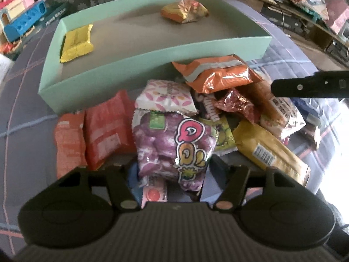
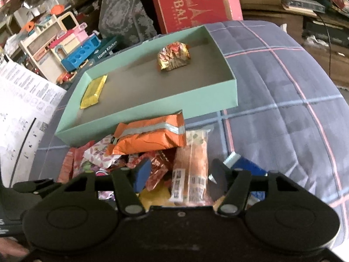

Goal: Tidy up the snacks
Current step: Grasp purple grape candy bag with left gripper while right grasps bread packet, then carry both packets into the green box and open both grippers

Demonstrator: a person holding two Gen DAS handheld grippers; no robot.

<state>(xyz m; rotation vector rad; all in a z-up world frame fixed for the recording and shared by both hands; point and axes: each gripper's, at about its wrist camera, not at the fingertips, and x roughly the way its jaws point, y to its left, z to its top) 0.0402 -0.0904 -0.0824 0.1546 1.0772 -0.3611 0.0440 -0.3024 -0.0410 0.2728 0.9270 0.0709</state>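
A mint green box (image 1: 152, 54) on the checked bedcover holds a yellow packet (image 1: 76, 43) and a gold foil packet (image 1: 185, 11). In front of it lies a heap of snacks. My left gripper (image 1: 174, 168) is shut on a purple candy bag (image 1: 170, 144), which fills the gap between the fingers. A black part of the right gripper (image 1: 309, 86) reaches in over the heap's right side. In the right wrist view my right gripper (image 2: 181, 170) is shut on a long orange packet (image 2: 192, 161) with barcodes, a red foil wrapper (image 2: 157, 170) squeezed beside it. An orange bag (image 2: 150, 137) lies just beyond, against the box (image 2: 152, 109).
Red packets (image 1: 104, 131), a floral white packet (image 1: 165, 96), an orange bag (image 1: 220, 74) and a mustard packet (image 1: 268, 150) crowd the heap. Toy boxes (image 2: 72, 50) stand at the far left, a red carton (image 2: 192, 2) behind the box. White printed paper (image 2: 24, 109) lies left.
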